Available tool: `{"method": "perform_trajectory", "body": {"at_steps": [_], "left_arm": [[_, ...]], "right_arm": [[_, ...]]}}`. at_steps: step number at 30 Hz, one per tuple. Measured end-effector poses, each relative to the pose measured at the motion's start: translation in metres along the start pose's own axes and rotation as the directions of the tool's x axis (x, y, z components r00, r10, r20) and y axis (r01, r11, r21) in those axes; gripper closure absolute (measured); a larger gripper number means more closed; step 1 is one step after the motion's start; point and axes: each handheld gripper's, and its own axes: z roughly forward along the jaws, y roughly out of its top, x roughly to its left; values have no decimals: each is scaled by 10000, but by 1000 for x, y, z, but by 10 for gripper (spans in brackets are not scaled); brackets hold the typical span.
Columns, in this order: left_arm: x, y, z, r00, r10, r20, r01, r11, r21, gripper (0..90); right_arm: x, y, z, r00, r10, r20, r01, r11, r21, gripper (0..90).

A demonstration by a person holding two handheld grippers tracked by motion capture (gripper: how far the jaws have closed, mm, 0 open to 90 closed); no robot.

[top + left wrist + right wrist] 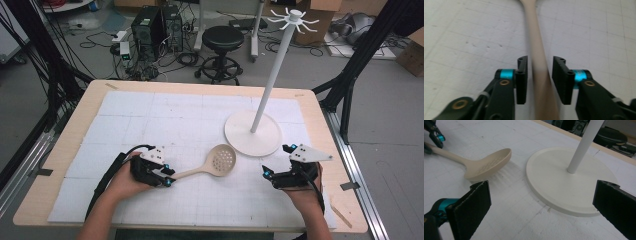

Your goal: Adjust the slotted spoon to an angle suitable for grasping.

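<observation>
We take the stand (252, 134), a white pole on a round white base, as our landmark. It sits on the white gridded mat (150, 115) that covers the table (320, 115), toward the far right of the mat.

The spoon (212, 163), a beige slotted one, lies just left of the base and nearer to us. Its perforated bowl sits close beside the base rim without touching it, and its handle runs away from the stand toward our left hand.

Our left gripper (169, 178) is at the far end of that handle, well left of the stand. In the left gripper view the handle (539, 67) passes straight between the two black jaws. The jaws are drawn in around it, with a thin gap visible on either side in that blurred view, so we read them as clamped on the spoon handle. In the right gripper view the left gripper (435, 137) shows small at the top left, on the handle.

Our right gripper (277, 165) sits near the front right of the base, close to its rim. Its jaws stand wide apart with nothing between them, and the right gripper view looks between them at the base (564, 182) and the bowl (490, 165).
</observation>
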Motion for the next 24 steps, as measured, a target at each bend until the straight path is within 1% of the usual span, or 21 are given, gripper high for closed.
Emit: {"method": "perform_trajectory", "body": {"at_steps": [1,4,7,10,12,13,14,16,17,19,20,21,24], "left_arm": [[-1,1,0,9999,153,-68,-153,9999,45,710],[-2,2,2,9992,386,-129,-386,9993,-11,719],[-4,6,6,9977,679,-74,-680,9976,-111,729],[-7,14,12,9950,993,65,-993,9951,-3,738],[-11,21,18,9913,1301,190,-1303,9914,103,738],[-14,25,21,9902,1371,276,-1374,9905,97,736],[-17,28,24,9878,1524,309,-1529,9881,159,734],[-20,33,28,9865,1602,349,-1610,9867,209,727],[-21,34,29,9868,1582,348,-1588,9872,164,719],[-21,33,26,9899,1384,316,-1388,9902,127,636],[-21,33,26,9899,1384,316,-1388,9902,127,609],[-19,31,20,9931,1121,335,-1122,9937,15,604],[-17,23,7,9970,706,310,-694,9969,-368,560]], "right_arm": [[0,0,0,10000,-5,-6,5,10000,-8,2],[1,1,1,10000,-8,-12,8,10000,-8,2],[2,2,2,10000,-21,-68,21,10000,-26,2],[2,3,2,10000,-12,-76,12,10000,-55,2],[2,3,1,10000,-4,-85,4,10000,-51,2],[2,3,1,10000,9,-79,-9,10000,-50,2],[2,3,1,10000,24,-78,-24,10000,-60,2],[2,2,1,10000,21,-87,-22,10000,-68,2],[2,2,1,10000,-7,-88,7,10000,-60,2],[2,2,1,10000,-42,-91,41,10000,-76,2],[2,2,0,9999,-23,-101,22,10000,-78,2],[2,2,0,10000,-10,-89,9,10000,-83,2],[2,2,0,9999,-6,-104,5,10000,-79,2]]}}
